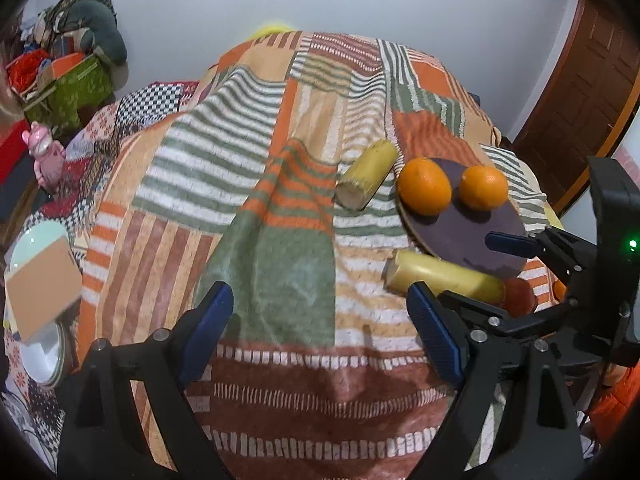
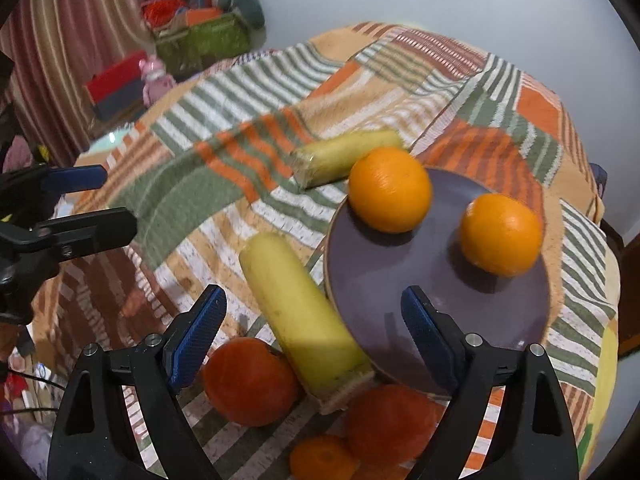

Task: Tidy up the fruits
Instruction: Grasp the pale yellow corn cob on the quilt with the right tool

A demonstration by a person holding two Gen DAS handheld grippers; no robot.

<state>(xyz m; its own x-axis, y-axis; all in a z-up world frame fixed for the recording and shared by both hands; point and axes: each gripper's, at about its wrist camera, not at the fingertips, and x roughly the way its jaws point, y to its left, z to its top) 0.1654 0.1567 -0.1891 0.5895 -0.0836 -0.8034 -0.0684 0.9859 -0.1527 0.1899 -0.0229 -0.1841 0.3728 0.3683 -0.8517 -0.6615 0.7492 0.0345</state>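
Note:
A round purple plate [image 2: 440,292] [image 1: 468,236] lies on the striped cloth with two oranges on it: one at its far left [image 2: 390,190] [image 1: 425,186], one at its far right [image 2: 500,234] [image 1: 483,188]. A yellow cut fruit piece [image 2: 308,316] [image 1: 444,276] lies against the plate's near left rim. A second yellow piece [image 2: 344,156] [image 1: 366,174] lies beyond the plate. Two red-orange fruits [image 2: 250,380] [image 2: 390,424] and a small orange [image 2: 322,460] lie close below my right gripper [image 2: 314,324], which is open and empty. My left gripper [image 1: 322,324] is open and empty over bare cloth.
The patterned cloth [image 1: 256,184] covers a raised surface that drops off on all sides. A green box of clutter [image 1: 72,88] and a pink toy [image 1: 46,156] sit at far left. Pale bowls [image 1: 40,304] lie at the left edge. A wooden door [image 1: 580,92] stands at right.

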